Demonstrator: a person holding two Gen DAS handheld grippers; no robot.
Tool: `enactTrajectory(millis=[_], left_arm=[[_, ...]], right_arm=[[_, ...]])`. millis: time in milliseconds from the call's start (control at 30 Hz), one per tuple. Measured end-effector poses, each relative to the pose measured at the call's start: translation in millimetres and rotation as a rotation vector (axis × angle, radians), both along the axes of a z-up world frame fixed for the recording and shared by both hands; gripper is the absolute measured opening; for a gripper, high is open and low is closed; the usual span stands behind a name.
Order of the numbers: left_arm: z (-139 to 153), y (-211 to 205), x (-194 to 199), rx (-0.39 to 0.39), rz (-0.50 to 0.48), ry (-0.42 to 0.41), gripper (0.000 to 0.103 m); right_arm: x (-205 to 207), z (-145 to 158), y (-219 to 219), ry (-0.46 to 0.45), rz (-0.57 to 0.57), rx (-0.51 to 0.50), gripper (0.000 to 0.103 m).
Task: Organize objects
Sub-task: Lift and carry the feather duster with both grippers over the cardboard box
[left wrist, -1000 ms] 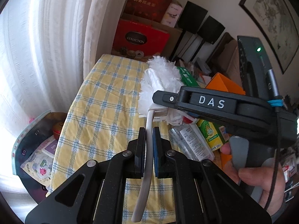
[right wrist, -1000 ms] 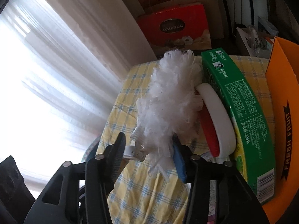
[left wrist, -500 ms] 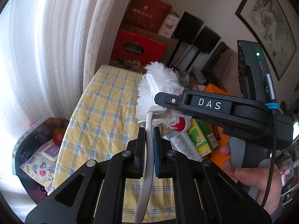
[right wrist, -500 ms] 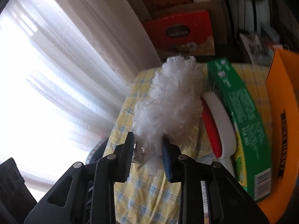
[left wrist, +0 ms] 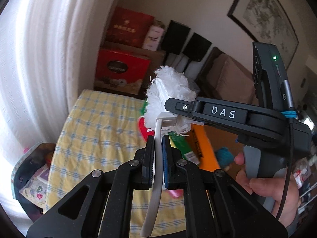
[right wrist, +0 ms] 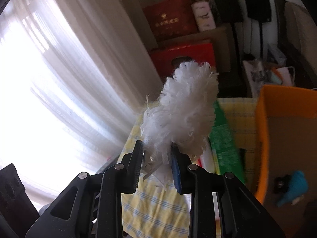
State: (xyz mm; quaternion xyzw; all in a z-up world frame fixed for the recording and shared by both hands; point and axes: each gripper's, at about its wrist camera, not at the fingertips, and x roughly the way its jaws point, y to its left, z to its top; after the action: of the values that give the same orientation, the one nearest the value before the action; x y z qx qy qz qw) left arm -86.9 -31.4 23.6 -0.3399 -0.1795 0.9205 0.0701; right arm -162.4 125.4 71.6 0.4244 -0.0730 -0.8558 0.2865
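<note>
A white fluffy duster [left wrist: 170, 91] with a white plastic handle [left wrist: 156, 158] is held in the air above the table. My left gripper [left wrist: 158, 138] is shut on the handle. My right gripper [right wrist: 156, 148] is shut on the base of the duster's fluffy head [right wrist: 182, 115]; it shows in the left wrist view [left wrist: 218, 113] coming in from the right. An open orange cardboard box [right wrist: 287, 119] stands on the table at the right, with a blue object [right wrist: 293, 188] inside it.
A table with a yellow checked cloth [left wrist: 95, 130] lies below. On it are a green box [right wrist: 223, 144] and a red and white object [left wrist: 141, 128]. Red gift boxes [left wrist: 122, 69] stand behind, a white curtain [left wrist: 49, 59] on the left.
Both grippers have lifted the duster up off the table. The right gripper's jaws have closed from wide open onto the base of the fluffy head.
</note>
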Motion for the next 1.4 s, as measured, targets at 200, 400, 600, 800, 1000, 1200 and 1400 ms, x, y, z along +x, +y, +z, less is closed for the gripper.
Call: enactTrajectory(millis=[200, 400, 600, 800, 1000, 1200, 1400], left_arm=[[9.2, 32.5, -10.1, -0.005, -0.063, 0.009, 0.007], [12.8, 70.0, -21.8, -0.003, -0.140, 0.018, 0.008], [9.9, 105.7, -33.7, 0.003, -0.201, 0.012, 0.008], [3.6, 139.8, -46.4, -0.007, -0.250, -0.006, 0.008], [-1.6, 164.5, -58.3, -0.010, -0.291, -0.026, 0.007], [-4.7, 182.8, -66.3, -0.022, -0.310, -0.031, 0.007], [-16.5, 200.0, -76.6, -0.036, -0.330, -0.055, 0.007]], right_arm=[[0.0, 12.7, 40.7, 0.017, -0.059, 0.005, 0.026], [-0.5, 18.8, 86.0, 0.018, -0.127, 0.000, 0.026], [0.6, 17.8, 131.2, 0.015, -0.195, -0.002, 0.026], [-0.3, 8.4, 169.2, -0.002, -0.263, -0.006, 0.026], [-1.6, -0.1, 199.1, -0.019, -0.317, -0.011, 0.026], [-4.1, -9.8, 221.6, -0.042, -0.353, -0.011, 0.024], [-10.1, -21.4, 235.3, -0.061, -0.385, -0.005, 0.023]])
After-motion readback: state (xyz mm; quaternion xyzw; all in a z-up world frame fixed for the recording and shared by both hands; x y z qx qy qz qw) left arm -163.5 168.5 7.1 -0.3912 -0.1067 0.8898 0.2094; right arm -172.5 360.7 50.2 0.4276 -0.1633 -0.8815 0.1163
